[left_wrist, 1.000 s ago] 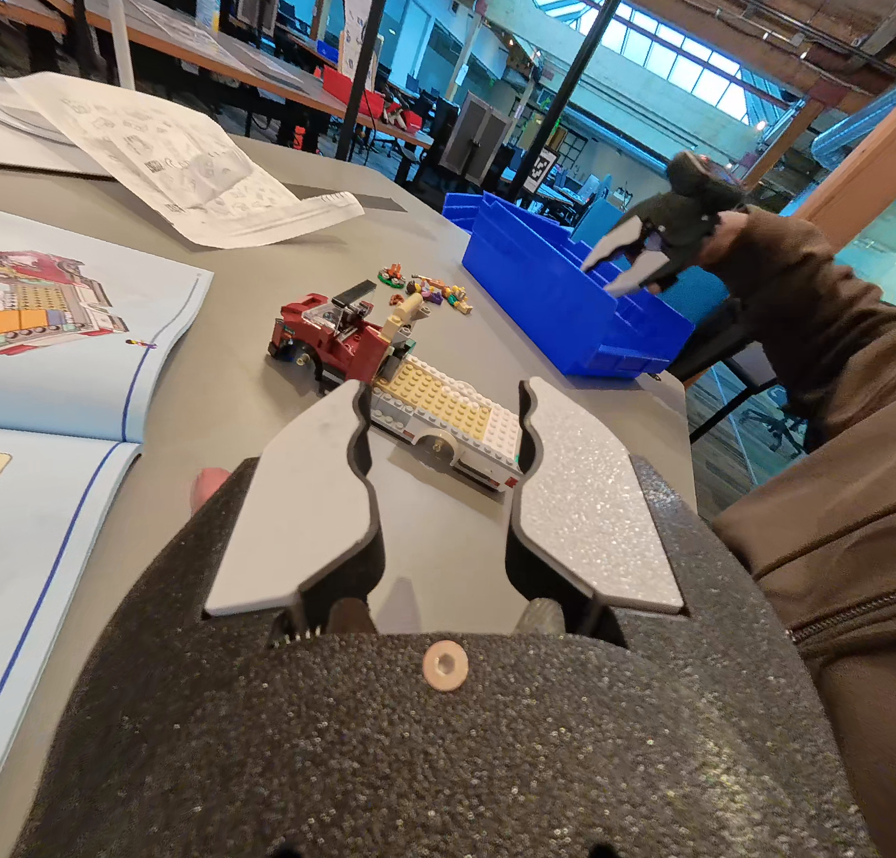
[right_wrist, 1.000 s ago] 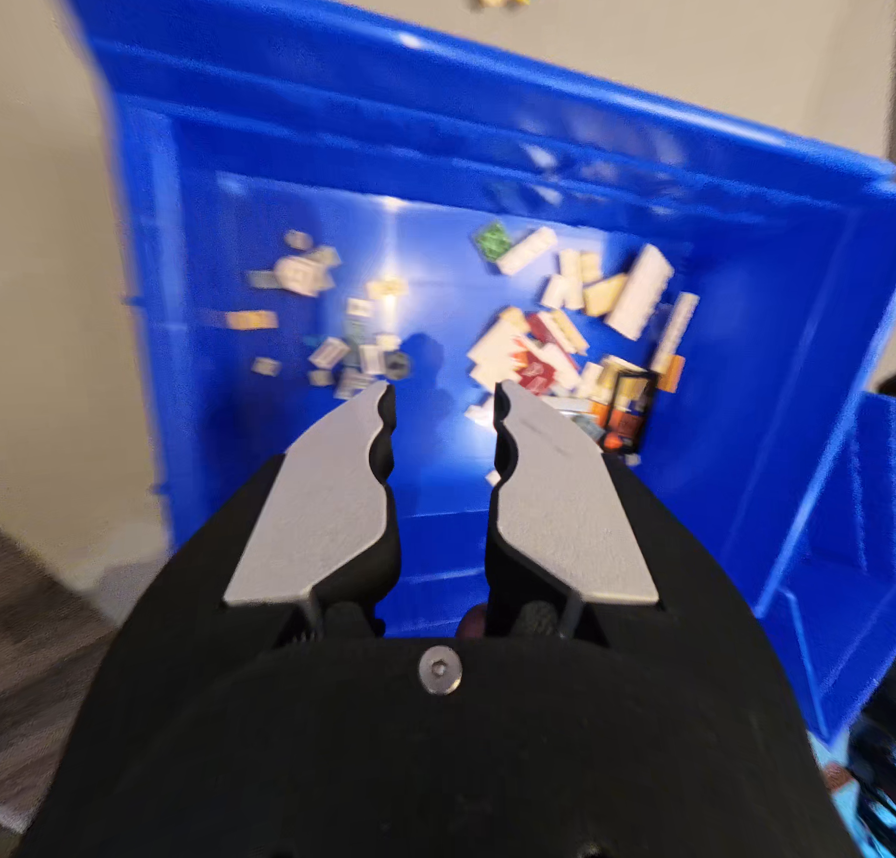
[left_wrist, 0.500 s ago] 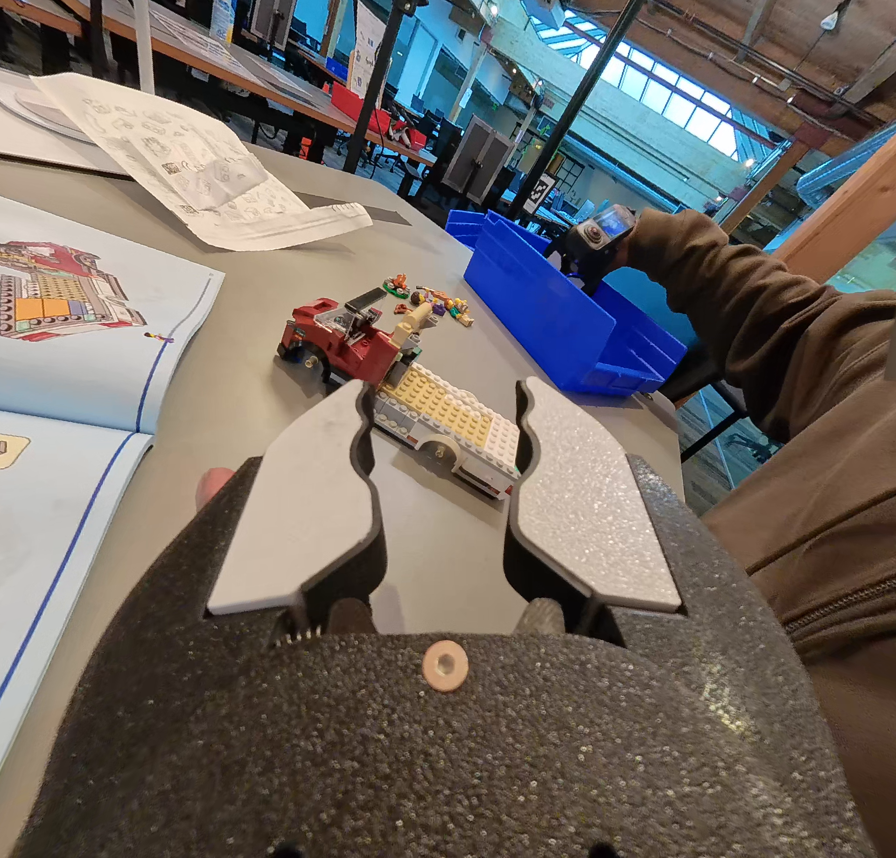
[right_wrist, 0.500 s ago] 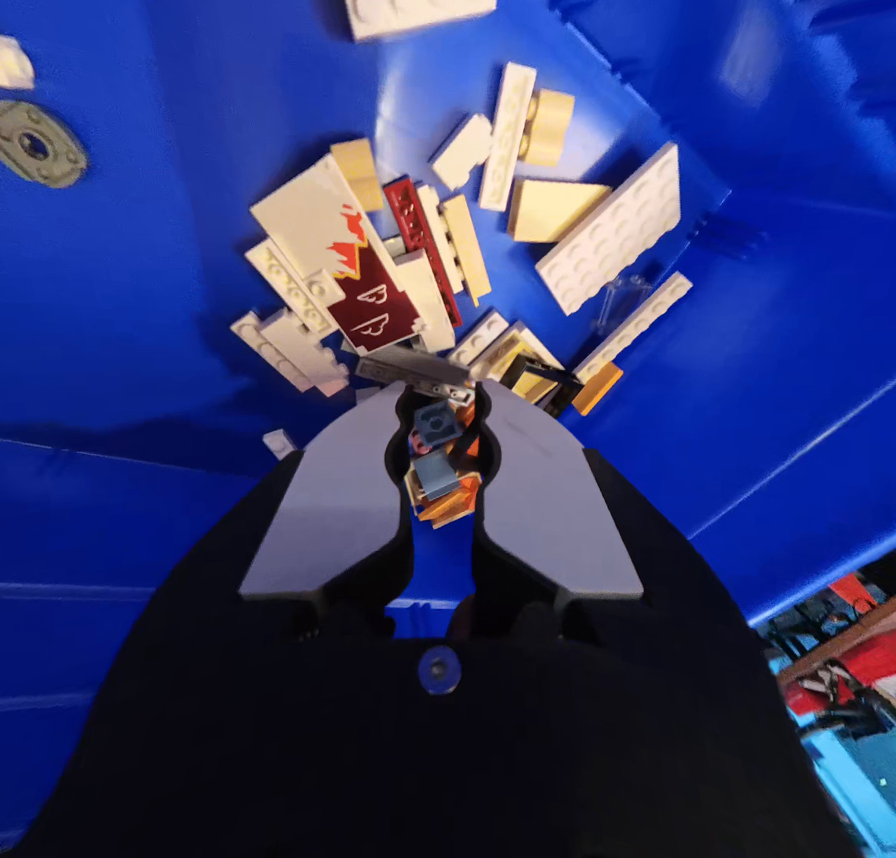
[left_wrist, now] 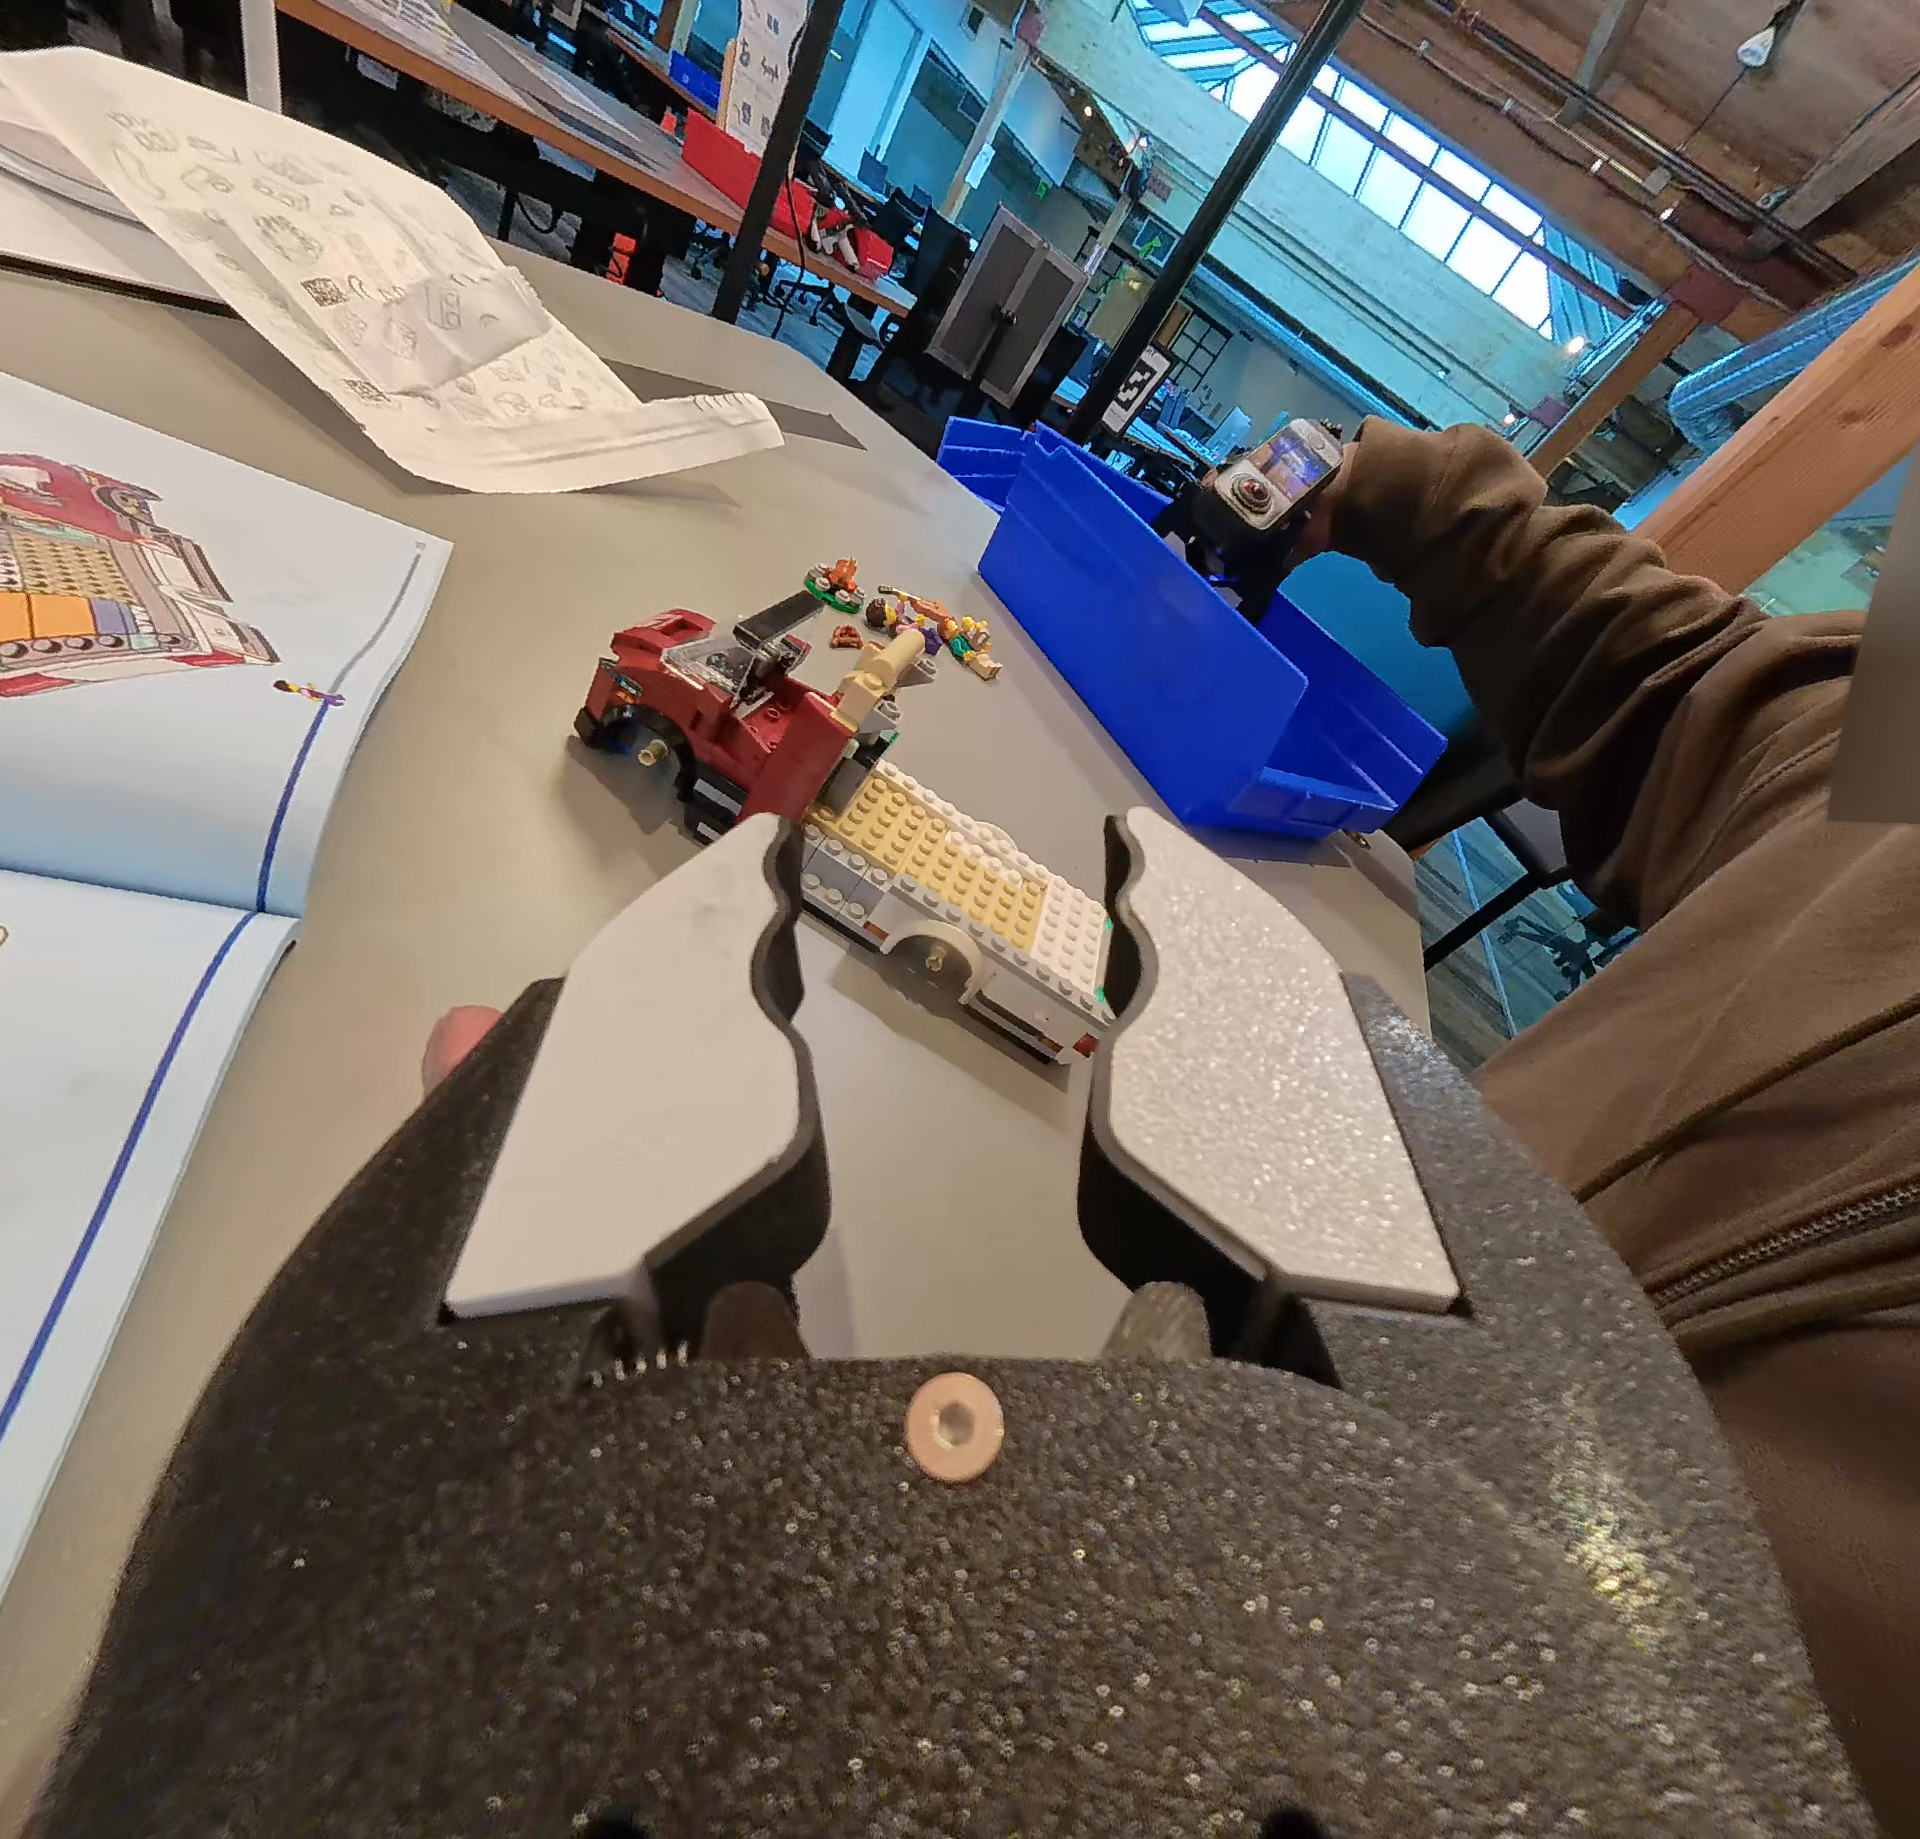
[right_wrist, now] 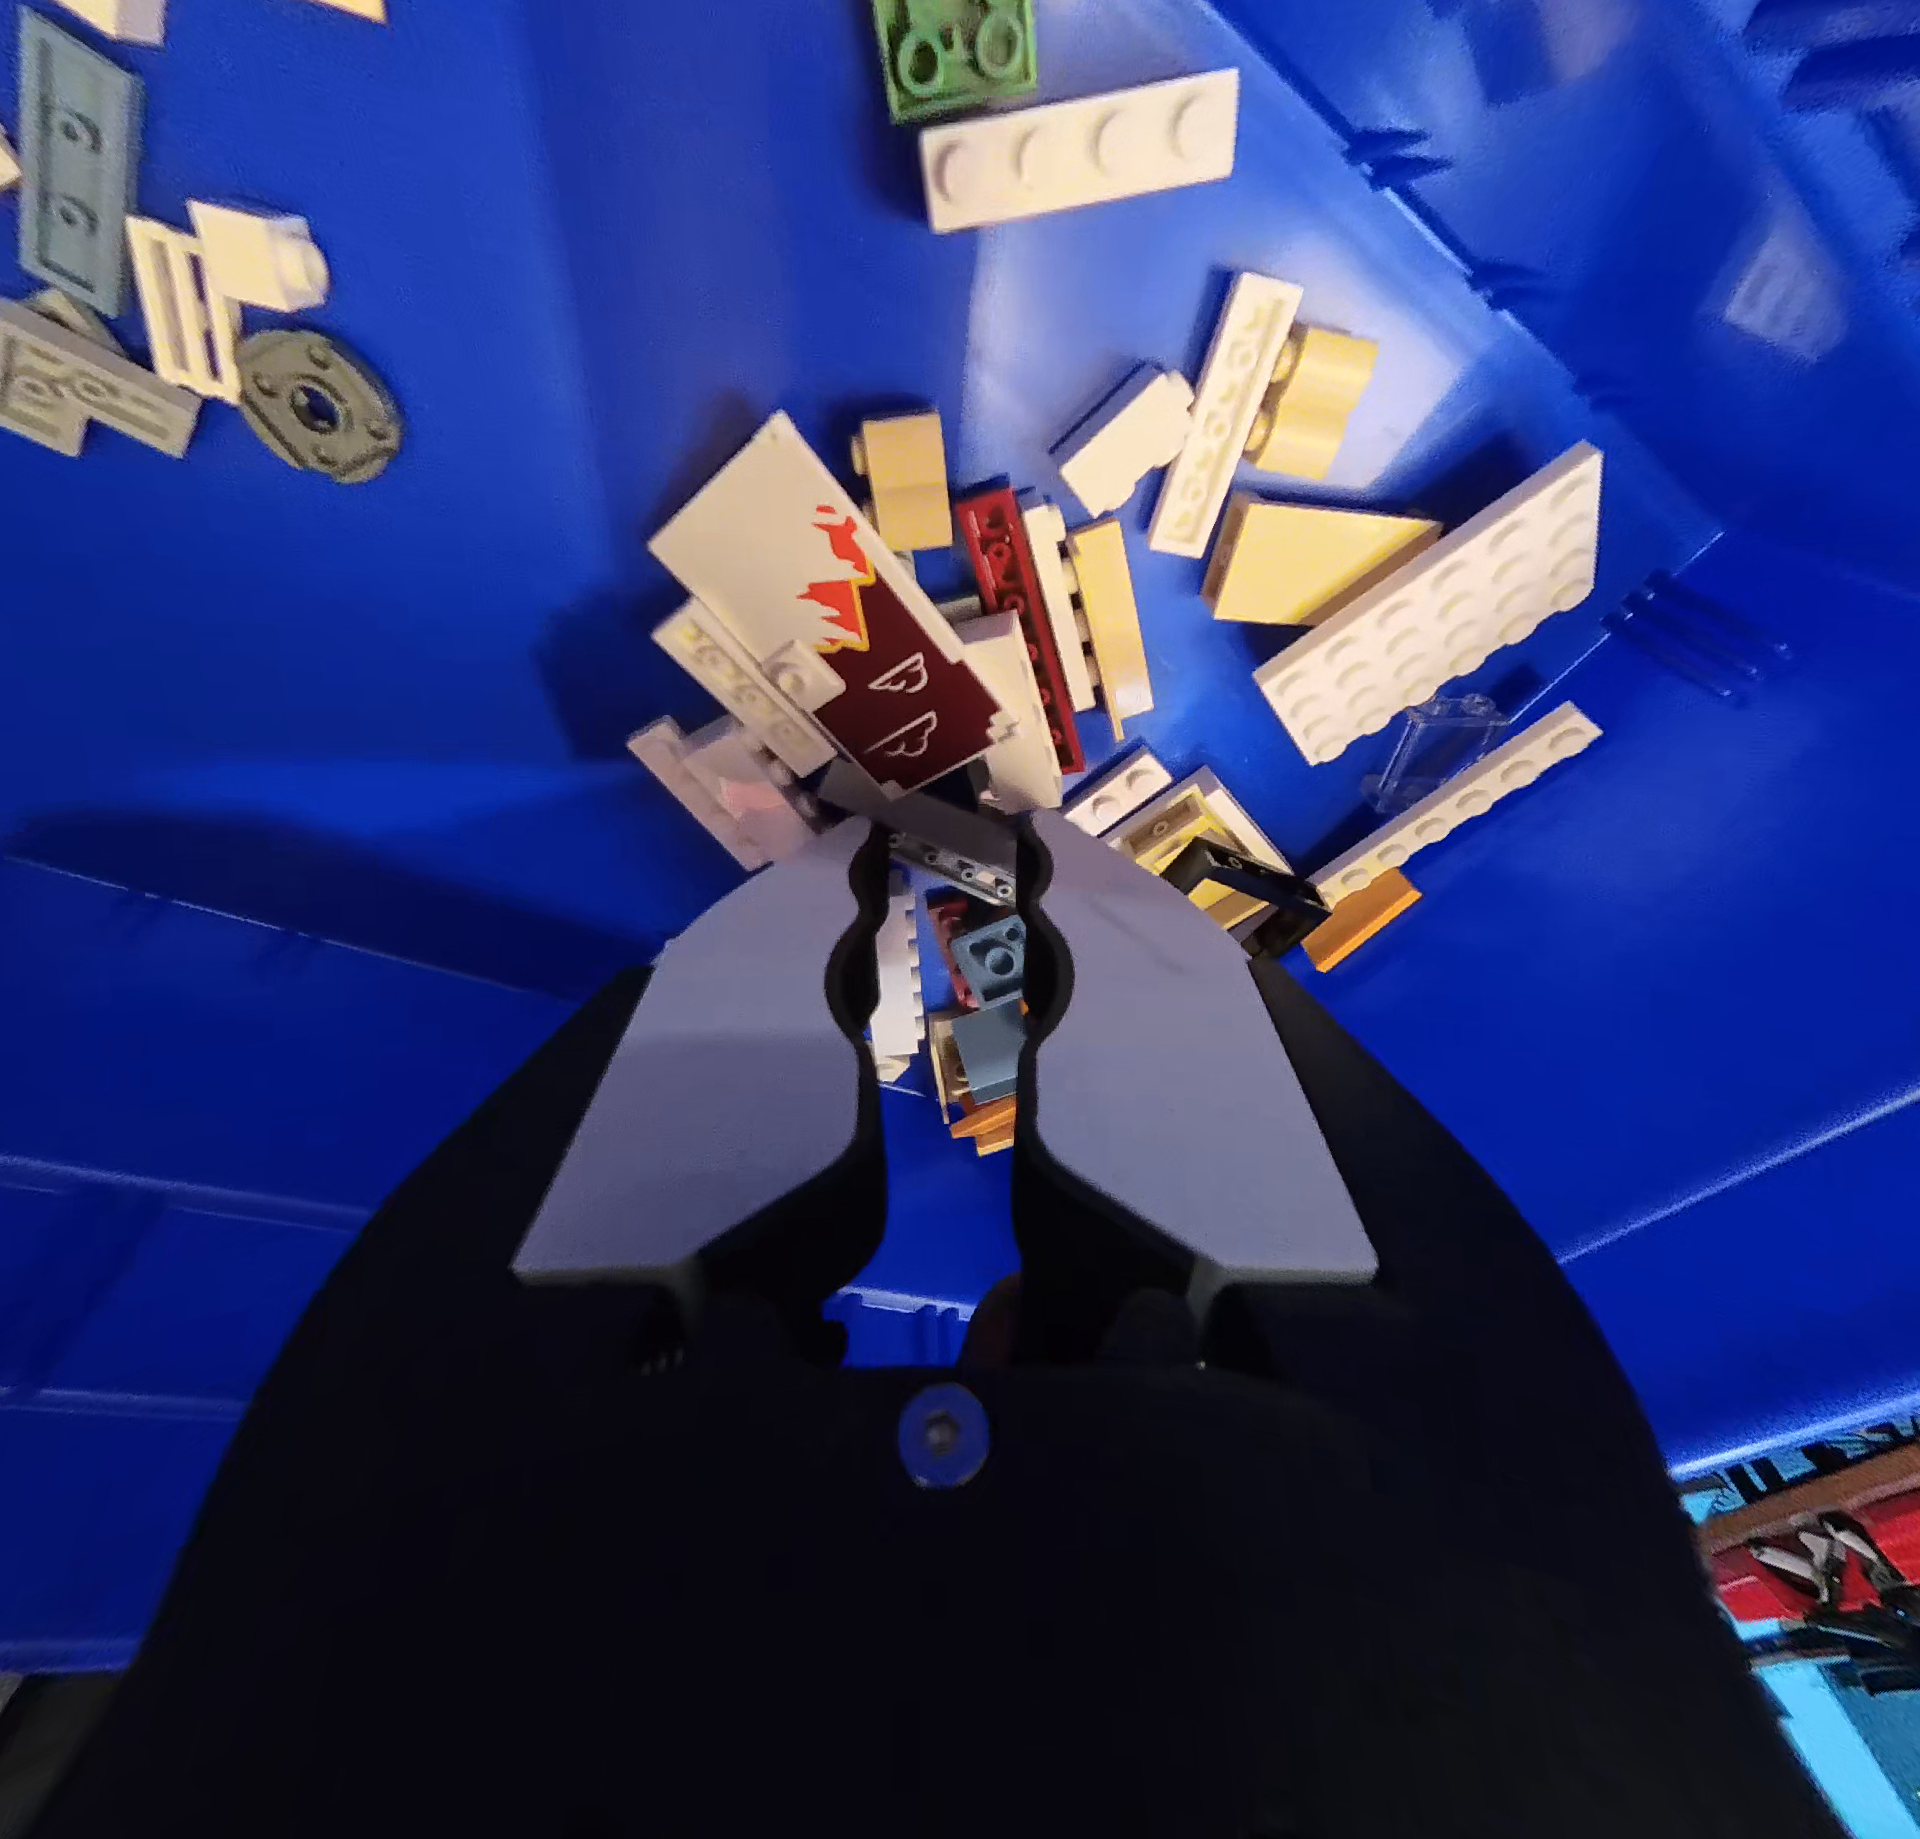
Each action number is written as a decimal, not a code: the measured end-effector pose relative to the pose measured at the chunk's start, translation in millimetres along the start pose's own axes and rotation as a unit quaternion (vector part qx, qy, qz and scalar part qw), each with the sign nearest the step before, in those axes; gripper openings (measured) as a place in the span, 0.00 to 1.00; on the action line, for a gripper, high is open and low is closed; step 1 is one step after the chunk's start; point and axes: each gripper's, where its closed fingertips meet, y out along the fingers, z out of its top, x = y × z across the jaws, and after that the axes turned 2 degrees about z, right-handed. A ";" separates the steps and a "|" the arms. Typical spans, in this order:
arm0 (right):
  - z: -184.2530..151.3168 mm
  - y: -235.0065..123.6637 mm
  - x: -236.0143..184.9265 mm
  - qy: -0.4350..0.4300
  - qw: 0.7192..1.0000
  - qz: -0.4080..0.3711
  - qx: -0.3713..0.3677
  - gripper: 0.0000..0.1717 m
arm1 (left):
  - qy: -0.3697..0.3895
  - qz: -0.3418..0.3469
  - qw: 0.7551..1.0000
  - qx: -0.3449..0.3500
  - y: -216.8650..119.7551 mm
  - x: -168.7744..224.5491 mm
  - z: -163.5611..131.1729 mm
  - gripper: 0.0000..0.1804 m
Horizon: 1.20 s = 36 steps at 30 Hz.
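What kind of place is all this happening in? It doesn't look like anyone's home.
Most likely a big shared workshop or lab hall. Long wooden workbenches stretch into the distance under a high timber ceiling with skylights, and dark metal stands rise near the grey table holding a half-built red and white toy brick truck.

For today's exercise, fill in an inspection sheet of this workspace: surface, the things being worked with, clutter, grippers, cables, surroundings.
Surface: grey table, mostly bare at its middle.
Things: half-built toy truck; blue bin of loose bricks.
Clutter: open booklet, printed sheet, small figures.
Grippers: left gripper open, just short of the truck's white end. Right gripper down in the bin, its tips closed on a grey piece.
Cables: nothing seen.
Surroundings: workshop hall, other tables, black poles.
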 end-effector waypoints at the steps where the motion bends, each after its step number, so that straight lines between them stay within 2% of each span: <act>1: 0.0 -0.1 0.2 -0.001 1.000 -0.002 0.000 0.14 | 0.000 -0.002 1.000 0.000 -0.1 0.3 0.0 0.31; 5: 0.6 -0.8 6.6 -0.005 1.000 -0.018 0.001 0.20 | -0.003 -0.007 1.000 -0.004 0.6 1.0 -0.9 0.31; 12: -3.6 1.1 -3.7 0.032 0.999 0.027 -0.020 0.13 | -0.002 -0.009 1.000 0.003 -1.3 1.6 0.7 0.31; 19: -10.4 2.0 -24.2 0.059 0.994 0.076 -0.042 0.12 | -0.004 -0.013 1.000 0.000 -0.8 2.0 0.0 0.31; 30: -4.8 1.5 -20.9 -0.013 0.999 0.037 -0.023 0.14 | -0.013 -0.015 1.000 -0.009 1.0 0.5 -1.8 0.31; 36: 2.4 0.5 -23.4 -0.010 0.999 0.050 -0.016 0.14 | -0.015 -0.017 1.000 -0.007 0.2 0.6 -1.2 0.31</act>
